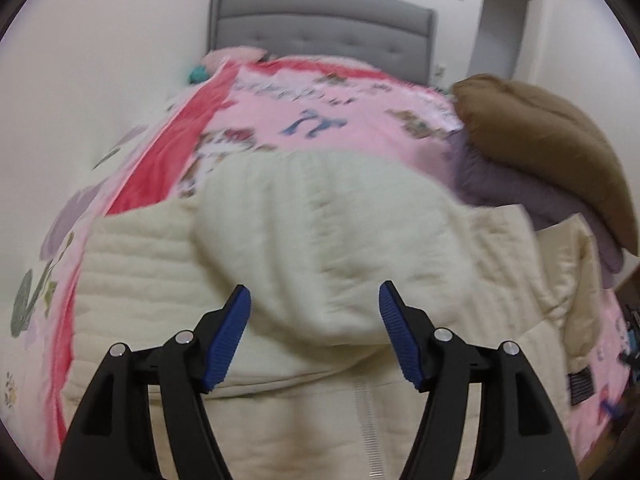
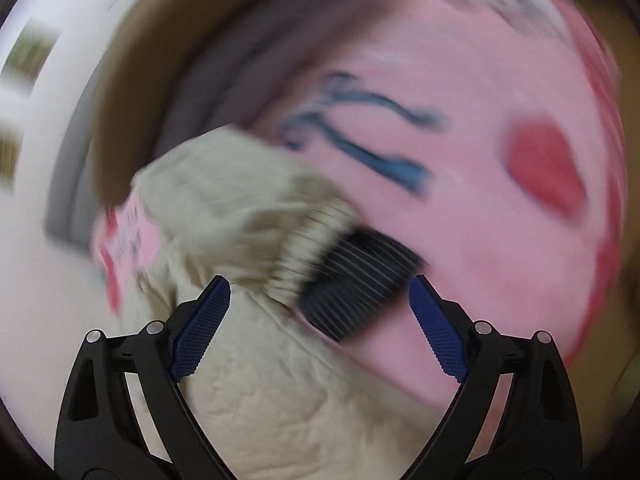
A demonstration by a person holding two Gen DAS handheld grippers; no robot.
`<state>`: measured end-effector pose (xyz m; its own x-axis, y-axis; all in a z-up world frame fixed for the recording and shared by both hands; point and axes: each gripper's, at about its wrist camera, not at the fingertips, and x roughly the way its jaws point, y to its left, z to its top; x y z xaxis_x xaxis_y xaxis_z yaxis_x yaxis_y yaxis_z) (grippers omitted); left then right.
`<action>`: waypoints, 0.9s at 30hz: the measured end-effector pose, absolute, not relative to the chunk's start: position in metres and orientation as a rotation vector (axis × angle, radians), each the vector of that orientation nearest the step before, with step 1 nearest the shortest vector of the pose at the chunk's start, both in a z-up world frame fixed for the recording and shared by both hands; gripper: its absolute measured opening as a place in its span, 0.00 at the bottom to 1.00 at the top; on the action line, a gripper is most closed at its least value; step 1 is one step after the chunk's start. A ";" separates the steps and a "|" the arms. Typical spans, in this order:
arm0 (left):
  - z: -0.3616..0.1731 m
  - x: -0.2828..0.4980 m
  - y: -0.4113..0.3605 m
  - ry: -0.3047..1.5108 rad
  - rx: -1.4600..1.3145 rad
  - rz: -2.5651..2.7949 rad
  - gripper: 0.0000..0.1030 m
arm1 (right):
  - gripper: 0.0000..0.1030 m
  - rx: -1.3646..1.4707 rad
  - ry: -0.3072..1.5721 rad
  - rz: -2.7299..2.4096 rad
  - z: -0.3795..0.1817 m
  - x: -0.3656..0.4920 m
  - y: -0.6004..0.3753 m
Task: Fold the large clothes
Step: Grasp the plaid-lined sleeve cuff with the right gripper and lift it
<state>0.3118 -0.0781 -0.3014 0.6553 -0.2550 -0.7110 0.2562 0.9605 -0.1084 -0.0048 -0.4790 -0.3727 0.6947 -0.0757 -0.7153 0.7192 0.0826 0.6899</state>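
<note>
A cream quilted jacket (image 1: 304, 224) lies spread on the pink bedspread (image 1: 332, 120), its hood folded toward me and its zipper (image 1: 362, 408) running down the middle. My left gripper (image 1: 314, 300) hovers over the hood, jaws open, and no cloth is pinched between the blue pads. In the blurred right wrist view the jacket's sleeve (image 2: 224, 216) ends in a cream and black ribbed cuff (image 2: 352, 276) that lies on the pink bedspread (image 2: 472, 208). My right gripper (image 2: 320, 288) is open wide above that cuff, and its pads touch nothing.
A brown cushion (image 1: 548, 140) rests on a folded grey-purple garment (image 1: 508, 184) at the bed's right side. A grey padded headboard (image 1: 320, 28) stands against the white wall. The bed's left edge drops off beside the red border (image 1: 168, 148).
</note>
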 end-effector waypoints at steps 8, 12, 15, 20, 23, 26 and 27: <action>-0.331 0.297 -0.169 0.891 0.118 -0.480 0.68 | 0.79 1.800 0.340 -0.407 -0.422 0.027 -0.449; -0.344 0.302 -0.167 0.942 0.080 -0.448 0.68 | 0.78 1.868 0.255 -0.447 -0.443 0.059 -0.459; -0.348 0.300 -0.167 0.944 0.109 -0.447 0.68 | 0.79 1.926 0.257 -0.560 -0.457 0.065 -0.467; -0.349 0.295 -0.170 0.949 0.143 -0.444 0.68 | 0.48 1.948 0.095 -0.708 -0.455 0.043 -0.469; -0.353 0.295 -0.170 0.971 0.150 -0.436 0.68 | 0.40 1.803 0.071 -0.766 -0.428 0.024 -0.485; -0.360 0.296 -0.172 1.024 0.135 -0.465 0.68 | 0.35 1.556 0.085 -0.784 -0.371 0.015 -0.519; -0.363 0.296 -0.173 1.045 0.131 -0.481 0.68 | 0.34 1.490 0.077 -0.769 -0.353 0.014 -0.528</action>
